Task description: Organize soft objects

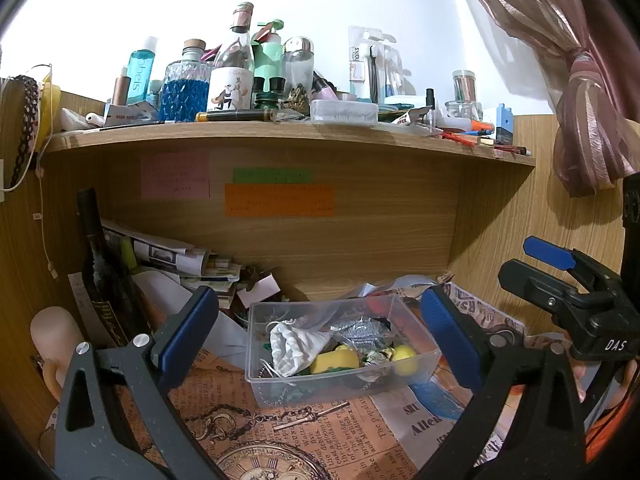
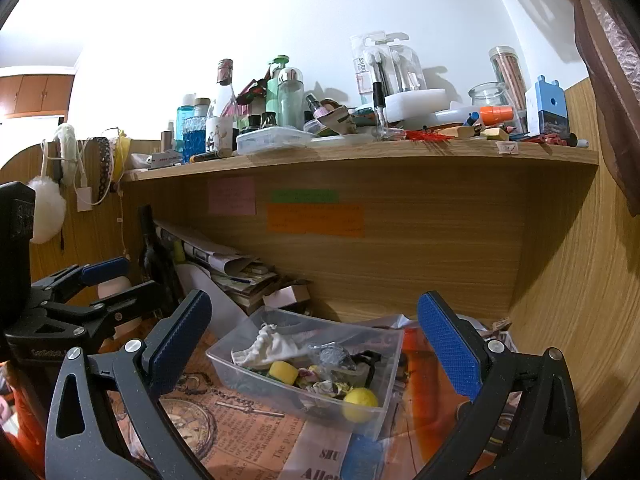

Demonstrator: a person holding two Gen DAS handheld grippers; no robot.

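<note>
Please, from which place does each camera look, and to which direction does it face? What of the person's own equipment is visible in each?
Left wrist view: sits on the left tongs, facing forward and slightly down at the clear plastic bin under the wooden shelf; its own open fingers frame the bin, and the right tongs show at right.
Right wrist view: sits on the right tongs, facing the same bin; the left tongs show at left.
Shared: bin, white cloth pouch, yellow ball, shelf, sticky notes.

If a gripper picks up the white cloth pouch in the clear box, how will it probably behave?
The white cloth pouch looks crumpled and creased, so it will probably flop and sag. It seems light for its size. Its drawstring may drag on neighbours in the clear box, such as the yellow sponge.
</note>
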